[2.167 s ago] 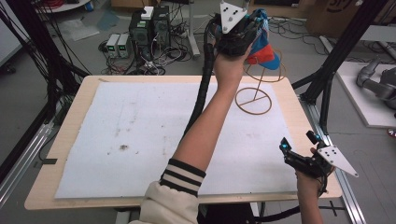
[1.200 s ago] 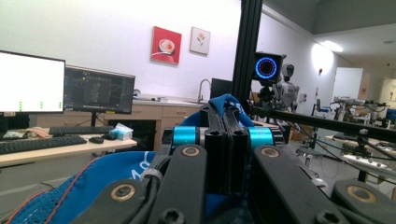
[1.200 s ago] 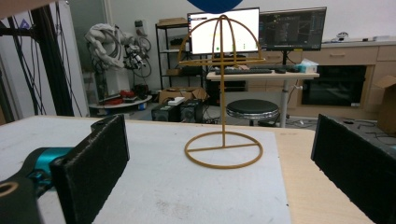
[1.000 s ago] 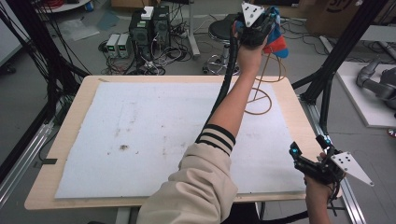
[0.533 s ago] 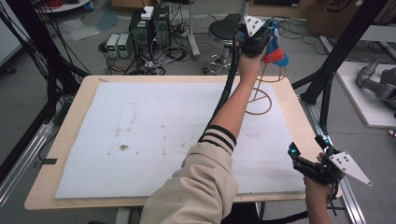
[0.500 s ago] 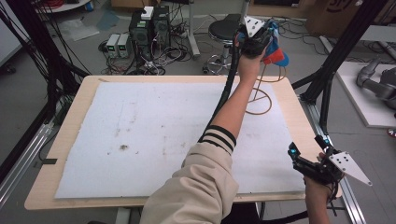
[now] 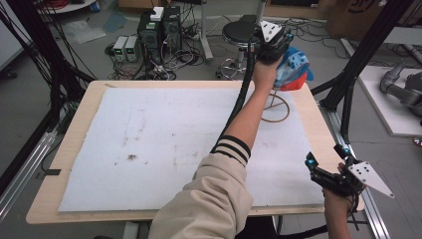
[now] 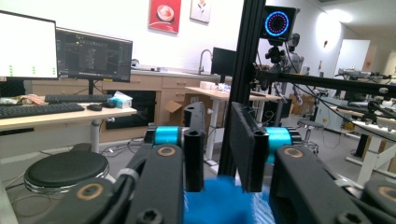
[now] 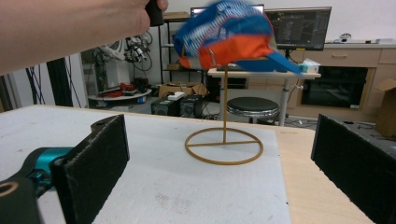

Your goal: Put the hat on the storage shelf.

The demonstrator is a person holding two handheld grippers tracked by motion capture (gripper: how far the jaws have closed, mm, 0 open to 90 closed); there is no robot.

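Observation:
A blue, white and orange cap (image 7: 294,69) is at the top of a thin gold wire stand (image 7: 276,107) on the far right of the table. My left gripper (image 7: 274,46) is raised over it on an outstretched arm, its jaws nearly together with the cap's blue fabric (image 8: 219,201) at their base. In the right gripper view the cap (image 9: 229,32) looks blurred above the stand's ring base (image 9: 224,147). My right gripper (image 7: 326,156) hovers at the front right edge of the table, and its pads (image 9: 98,163) stand wide apart around nothing.
A white mat (image 7: 164,129) covers most of the wooden table (image 7: 94,99). Black frame posts (image 7: 359,64) rise off the table's right side. Beyond the far edge are a round stool (image 7: 239,33), computer boxes (image 7: 159,27) and loose cables on the floor.
The left gripper rose and reached farther back with the cap, from beside the stand to above its top. In the last half second it dipped slightly. The right gripper barely shifted.

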